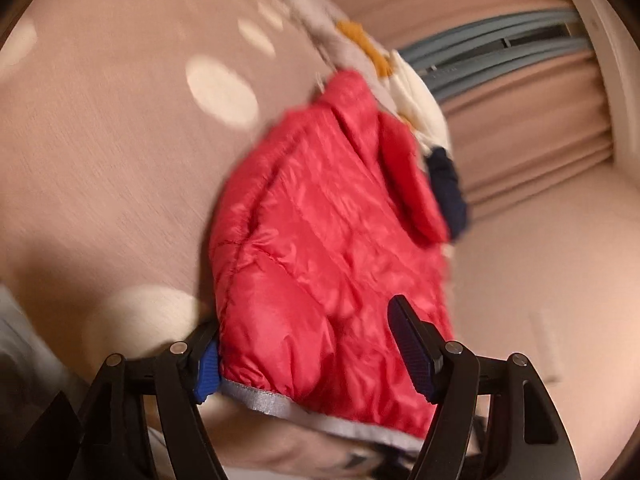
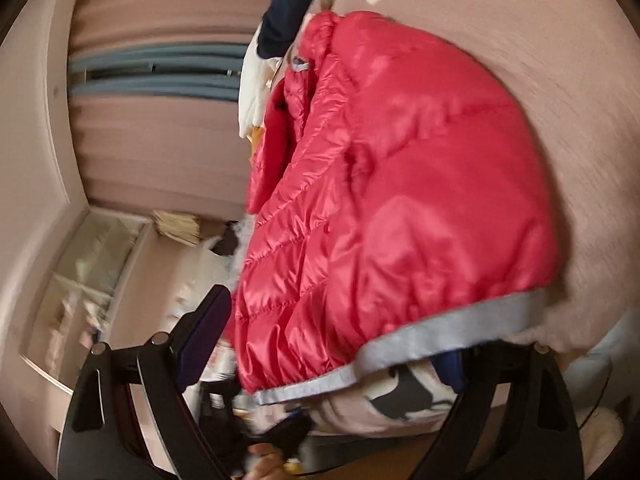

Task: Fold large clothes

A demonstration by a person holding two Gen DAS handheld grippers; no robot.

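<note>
A red quilted puffer jacket (image 1: 320,240) with a grey hem band lies folded on a pink spotted bedspread (image 1: 100,140). In the left wrist view my left gripper (image 1: 308,360) is open, its fingers standing either side of the jacket's hem end, the right pad (image 1: 412,344) resting over the red fabric. In the right wrist view the same jacket (image 2: 400,200) fills the middle. My right gripper (image 2: 332,360) is open around its hem; the left finger (image 2: 204,332) shows clear of the cloth and the right one is mostly hidden under the grey hem (image 2: 440,336).
Other clothes, white, orange and navy (image 1: 420,92), lie beyond the jacket's collar. Pink curtains with a grey-blue window frame (image 1: 500,56) stand behind. A patterned cloth (image 2: 404,396) lies under the hem. A shelf with clutter (image 2: 92,272) is at the left of the right wrist view.
</note>
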